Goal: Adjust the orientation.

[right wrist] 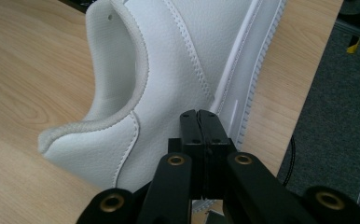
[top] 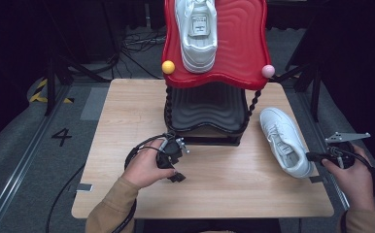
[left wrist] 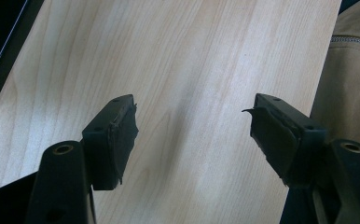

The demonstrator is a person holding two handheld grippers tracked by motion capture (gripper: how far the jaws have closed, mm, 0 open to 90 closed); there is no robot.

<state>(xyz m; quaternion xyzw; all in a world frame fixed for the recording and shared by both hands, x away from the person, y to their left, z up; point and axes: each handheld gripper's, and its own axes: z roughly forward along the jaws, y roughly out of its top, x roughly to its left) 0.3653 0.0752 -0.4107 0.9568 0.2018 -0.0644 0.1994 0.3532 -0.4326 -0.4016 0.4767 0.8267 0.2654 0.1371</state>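
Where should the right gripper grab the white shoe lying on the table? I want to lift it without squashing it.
Probably the heel collar of the shoe on the table: a thin padded rim around an open mouth, so one jaw can go inside and one outside. The heel points toward the person's side, nearest the right gripper, so come from there. Its jaws are shut now and must open first.

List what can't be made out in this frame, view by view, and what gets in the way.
- High view: the left gripper is mostly covered by the hand; its jaw gap is unreadable there.
- High view: the shoe on the red rack is cut off by the top edge.
- Right gripper view: the closed right gripper hides part of the table shoe; its toe runs past the top edge.
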